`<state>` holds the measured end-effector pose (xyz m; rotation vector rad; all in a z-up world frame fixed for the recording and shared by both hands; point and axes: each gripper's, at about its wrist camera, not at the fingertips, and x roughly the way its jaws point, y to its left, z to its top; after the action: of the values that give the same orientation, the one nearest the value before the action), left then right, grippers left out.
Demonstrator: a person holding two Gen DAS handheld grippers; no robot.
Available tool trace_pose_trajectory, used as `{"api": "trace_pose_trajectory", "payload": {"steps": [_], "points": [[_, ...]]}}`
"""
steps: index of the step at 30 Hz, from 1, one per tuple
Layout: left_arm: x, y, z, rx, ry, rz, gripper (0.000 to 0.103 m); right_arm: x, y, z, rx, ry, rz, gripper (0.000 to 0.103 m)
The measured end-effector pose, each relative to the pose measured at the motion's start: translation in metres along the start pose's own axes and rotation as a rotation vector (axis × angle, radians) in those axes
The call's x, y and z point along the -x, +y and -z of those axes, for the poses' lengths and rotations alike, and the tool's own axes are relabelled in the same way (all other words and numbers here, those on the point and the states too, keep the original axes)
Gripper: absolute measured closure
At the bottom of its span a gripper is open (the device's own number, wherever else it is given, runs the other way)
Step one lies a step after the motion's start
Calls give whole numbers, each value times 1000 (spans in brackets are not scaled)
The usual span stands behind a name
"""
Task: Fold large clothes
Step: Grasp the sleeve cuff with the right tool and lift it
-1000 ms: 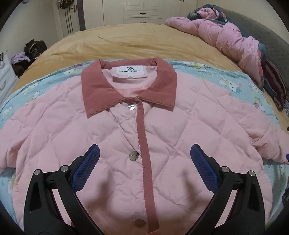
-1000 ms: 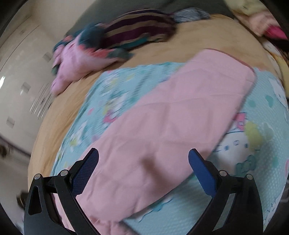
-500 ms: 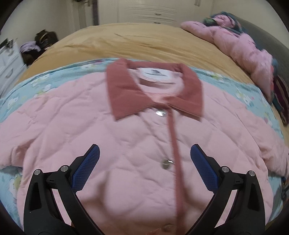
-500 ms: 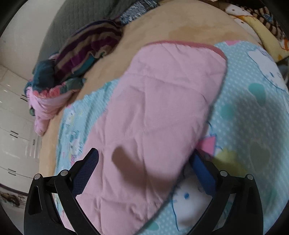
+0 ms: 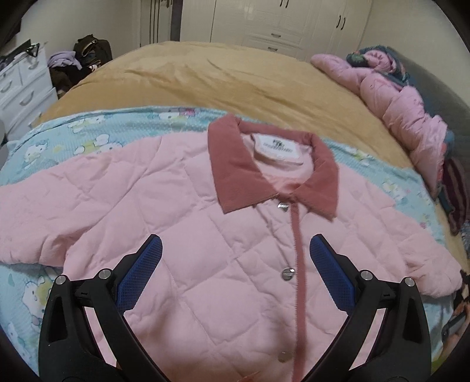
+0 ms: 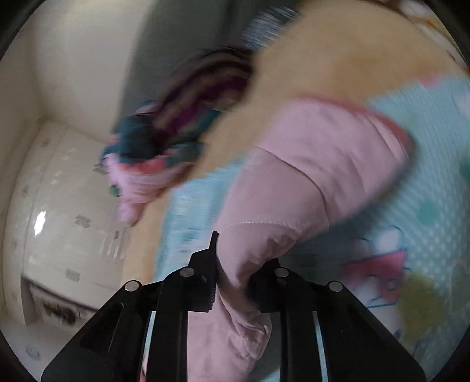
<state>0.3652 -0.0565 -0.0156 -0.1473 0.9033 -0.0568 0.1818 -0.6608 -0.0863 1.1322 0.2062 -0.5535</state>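
Note:
A pink quilted jacket (image 5: pixel 188 223) with a dark pink collar (image 5: pixel 235 164) and metal snap buttons lies front up on a blue cartoon-print blanket (image 5: pixel 88 129). My left gripper (image 5: pixel 235 273) is open and empty, hovering over the jacket's chest left of the button placket. My right gripper (image 6: pixel 232 279) is shut on the jacket's right sleeve (image 6: pixel 317 176), pinching the pink fabric and lifting it off the blanket. The right wrist view is blurred by motion.
The blanket lies on a tan bedspread (image 5: pixel 223 76). A heap of pink and striped clothes (image 5: pixel 411 111) lies along the bed's right side, also showing in the right wrist view (image 6: pixel 164 141). White wardrobes (image 5: pixel 288 26) and a white drawer unit (image 5: pixel 23 85) stand beyond the bed.
My right gripper went from open over the sleeve to shut on it and has lifted it. My left gripper has shifted left across the jacket and stays open.

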Motion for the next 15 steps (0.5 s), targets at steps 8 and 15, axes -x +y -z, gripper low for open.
{"api": "trace_pose_trajectory", "payload": {"steps": [8, 15], "points": [[23, 6, -5, 10, -23, 27, 9, 29, 111, 30, 252, 54, -236, 88], [36, 22, -12, 53, -37, 74, 9, 30, 170, 71, 409, 126, -321, 88]]}}
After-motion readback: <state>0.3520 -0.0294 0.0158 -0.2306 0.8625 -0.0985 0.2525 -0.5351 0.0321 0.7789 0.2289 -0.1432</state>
